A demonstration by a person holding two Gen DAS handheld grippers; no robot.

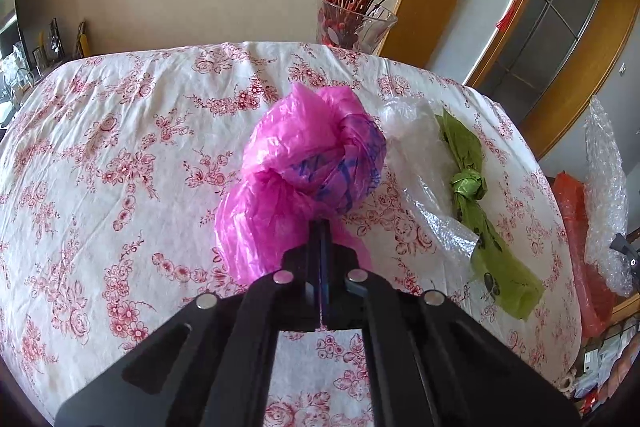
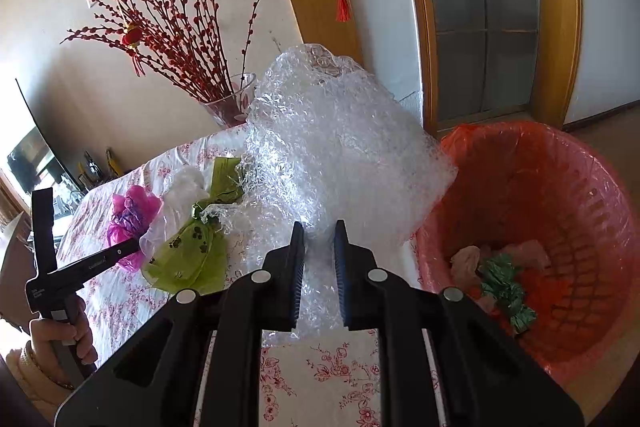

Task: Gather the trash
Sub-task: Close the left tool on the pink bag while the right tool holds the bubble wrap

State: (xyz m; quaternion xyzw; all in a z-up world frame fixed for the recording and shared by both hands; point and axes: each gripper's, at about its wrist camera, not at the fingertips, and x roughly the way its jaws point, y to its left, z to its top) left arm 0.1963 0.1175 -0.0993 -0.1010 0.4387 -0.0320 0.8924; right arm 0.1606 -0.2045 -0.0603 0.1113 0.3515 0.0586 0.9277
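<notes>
My left gripper [image 1: 322,227] is shut on the near edge of a knotted pink plastic bag [image 1: 308,163] that lies on the floral tablecloth [image 1: 120,147]; it also shows in the right wrist view [image 2: 130,217] with the left gripper [image 2: 134,247] at it. My right gripper [image 2: 319,229] is shut on a large sheet of bubble wrap [image 2: 340,143], held up at the table's right edge beside the red-lined trash basket [image 2: 560,187]. A knotted green bag [image 1: 476,195] and a clear plastic bag [image 1: 416,139] lie right of the pink one.
A glass vase of red-berry branches [image 1: 352,23] stands at the table's far edge. The basket holds crumpled wrappers [image 2: 504,283]. A glass door [image 2: 480,19] is behind the basket. Shelves with small items stand far left [image 1: 24,67].
</notes>
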